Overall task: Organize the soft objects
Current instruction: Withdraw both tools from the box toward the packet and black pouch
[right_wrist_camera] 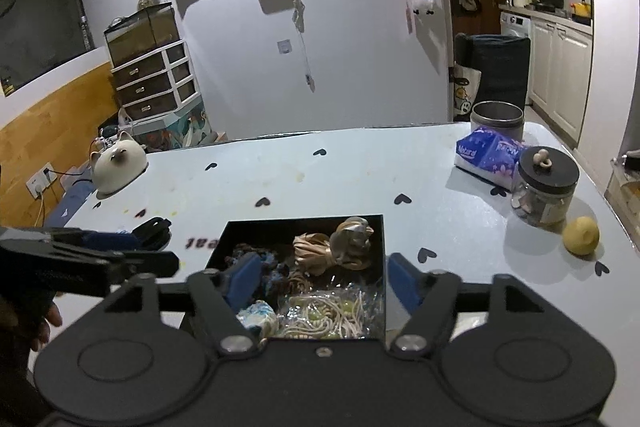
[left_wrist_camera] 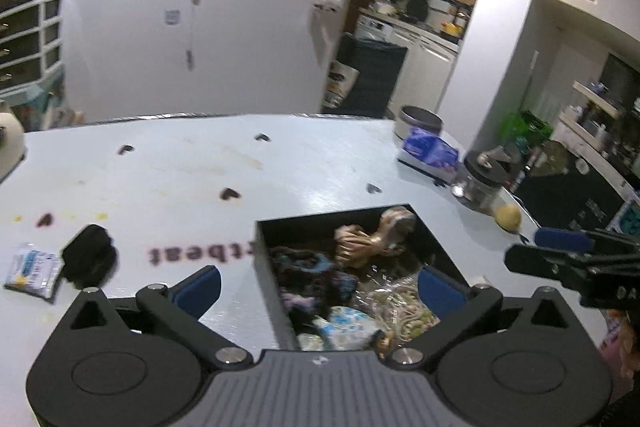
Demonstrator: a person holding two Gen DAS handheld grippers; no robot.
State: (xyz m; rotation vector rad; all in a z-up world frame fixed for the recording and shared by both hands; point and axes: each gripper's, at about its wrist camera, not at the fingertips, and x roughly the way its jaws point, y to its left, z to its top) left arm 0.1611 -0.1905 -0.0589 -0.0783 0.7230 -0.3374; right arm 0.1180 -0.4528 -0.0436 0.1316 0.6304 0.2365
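Table (right_wrist_camera: 360,179): smooth pale covering, slight sheen, printed hearts. 
Box (right_wrist_camera: 218,241): matt black walls. 
Inside: satin ribbon bundles (right_wrist_camera: 316,251), shiny; fuzzy dark yarn (left_wrist_camera: 316,267); crinkly clear plastic bag (right_wrist_camera: 336,311) over cords. 
Jar (right_wrist_camera: 544,195): clear glass, matt black lid, wooden knob. 
Tin (right_wrist_camera: 497,119): brushed metal. 
Tissue pack (right_wrist_camera: 486,155): glossy plastic wrap. 
Cat figure (right_wrist_camera: 118,167): glazed ceramic. 
Gripper pads (right_wrist_camera: 244,279): blue, rubbery; arms matt black plastic.

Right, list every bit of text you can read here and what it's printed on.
"Natural": tissue pack.
"eat", upside down, partly hidden: tablecloth; left view shows more, "tbeat".
Print on small packet: too blurred to read.
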